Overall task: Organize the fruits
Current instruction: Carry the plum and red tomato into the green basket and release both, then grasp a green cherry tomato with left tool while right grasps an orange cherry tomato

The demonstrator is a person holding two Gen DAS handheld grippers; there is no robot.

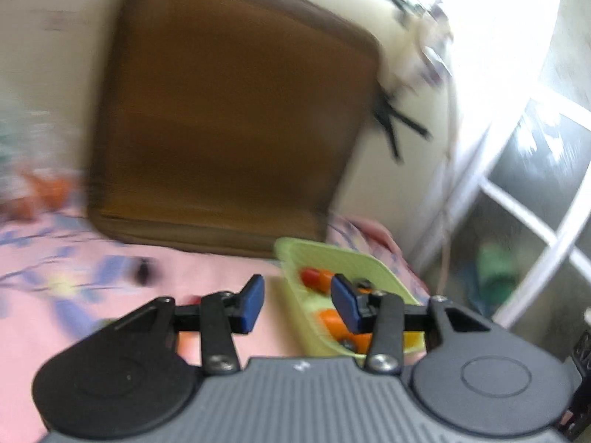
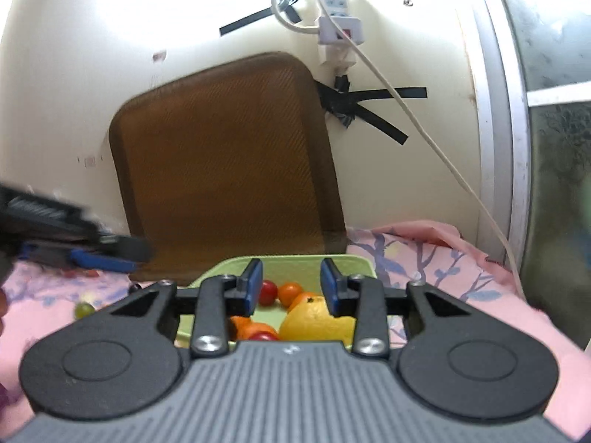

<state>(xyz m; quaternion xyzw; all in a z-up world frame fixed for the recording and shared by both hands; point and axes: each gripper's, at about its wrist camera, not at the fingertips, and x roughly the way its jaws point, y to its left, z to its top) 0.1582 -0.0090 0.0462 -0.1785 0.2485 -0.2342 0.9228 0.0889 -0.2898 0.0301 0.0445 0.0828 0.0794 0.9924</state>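
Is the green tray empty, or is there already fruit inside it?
Not empty. The green tray holds a yellow fruit, an orange one and small red tomatoes.

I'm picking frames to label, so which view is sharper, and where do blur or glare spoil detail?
Right wrist view is sharper: the fruits in the green tray and the brown cushion's weave read clearly; only the left tool at its edge smears, and the wall top is blown out. Left wrist view is motion-blurred throughout, with window glare washing out its upper right.
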